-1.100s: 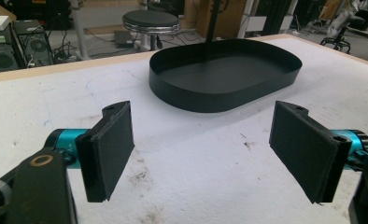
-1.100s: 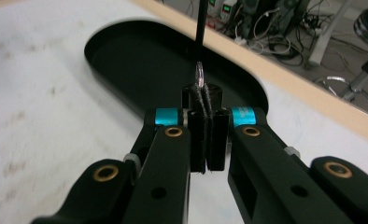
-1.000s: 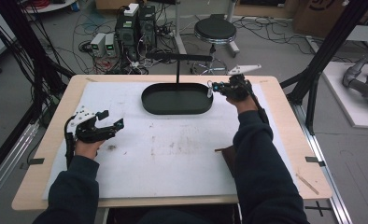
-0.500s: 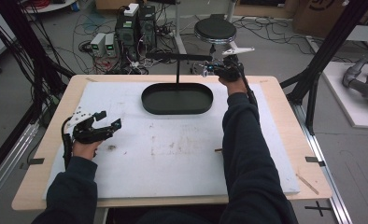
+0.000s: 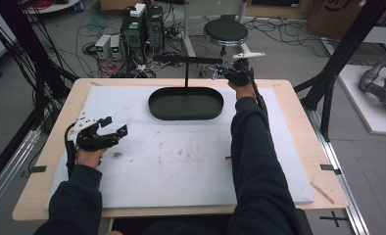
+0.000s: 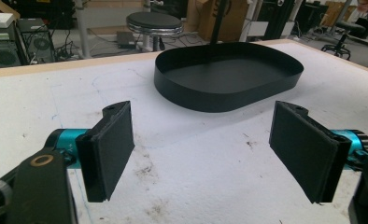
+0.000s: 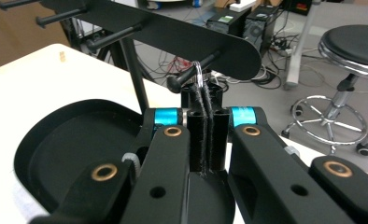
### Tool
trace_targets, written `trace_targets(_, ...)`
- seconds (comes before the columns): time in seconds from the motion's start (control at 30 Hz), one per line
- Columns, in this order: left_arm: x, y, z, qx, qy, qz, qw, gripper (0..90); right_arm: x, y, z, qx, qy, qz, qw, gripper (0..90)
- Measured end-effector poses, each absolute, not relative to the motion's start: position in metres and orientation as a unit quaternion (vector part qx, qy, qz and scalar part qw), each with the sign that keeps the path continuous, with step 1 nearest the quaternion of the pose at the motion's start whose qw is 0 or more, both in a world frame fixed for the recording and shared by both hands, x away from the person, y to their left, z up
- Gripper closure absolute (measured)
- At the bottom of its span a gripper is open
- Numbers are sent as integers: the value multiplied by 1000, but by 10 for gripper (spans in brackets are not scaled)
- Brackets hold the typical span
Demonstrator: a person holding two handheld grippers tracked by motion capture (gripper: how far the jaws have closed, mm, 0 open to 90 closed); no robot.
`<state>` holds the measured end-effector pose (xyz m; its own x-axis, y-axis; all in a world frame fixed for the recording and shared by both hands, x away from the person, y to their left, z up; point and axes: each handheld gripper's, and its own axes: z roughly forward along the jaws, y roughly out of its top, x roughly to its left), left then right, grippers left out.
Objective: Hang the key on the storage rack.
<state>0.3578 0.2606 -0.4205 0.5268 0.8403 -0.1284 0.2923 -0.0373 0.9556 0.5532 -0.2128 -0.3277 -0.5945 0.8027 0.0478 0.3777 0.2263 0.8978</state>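
Jaws of the right gripper (image 7: pixel 204 100) are pressed together on a small thin ring (image 7: pixel 198 71), a loop of clear or silvery wire that stands up from between the pads. In the right gripper view the ring sits right at the knobbed tip of the nearest peg (image 7: pixel 187 74), one of several pegs that jut sideways from the flat black bar (image 7: pixel 173 37) of a hanging stand. I cannot tell whether the ring is already over the peg's knob or just beside it.

The peg's long axis runs from its knob, which points toward the camera and to the left, back to the bar. The ring's opening has to meet that knob square on, so my reading is that the next move calls for sliding the ring along the peg toward the bar before the jaws let go.

In the high view the right gripper (image 5: pixel 230 73) is held up at the far end of the bar, beyond the oval black tray (image 5: pixel 186 104) that forms the stand's base. The left gripper (image 6: pixel 201 154) is wide open and empty, low over the white mat (image 5: pixel 181 161), well apart from the stand.
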Motion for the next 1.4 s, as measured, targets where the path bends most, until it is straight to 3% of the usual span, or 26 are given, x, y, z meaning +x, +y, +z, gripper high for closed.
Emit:
trace_targets(0.13,358,261,-421,677,419,245,553,221,553,-211,-329,396,758,459,242,875)
trace_targets(0.33,358,261,-421,677,418,244,554,221,545,-217,-326,393,780,424,239,548)
trace_targets(0.5,358,259,-421,679,416,240,555,221,516,-228,-312,362,789,425,257,441)
trace_targets(0.6,357,259,-421,680,417,243,552,221,496,-238,-303,371,790,420,248,285)
trace_targets(0.83,356,261,-420,676,418,249,553,223,435,-260,-299,348,793,427,259,257)
trace_targets(1.1,356,261,-418,669,415,253,562,229,365,-290,-346,371,781,425,269,222)
trace_targets(1.4,355,261,-417,672,413,253,561,229,345,-293,-373,385,789,407,250,220)
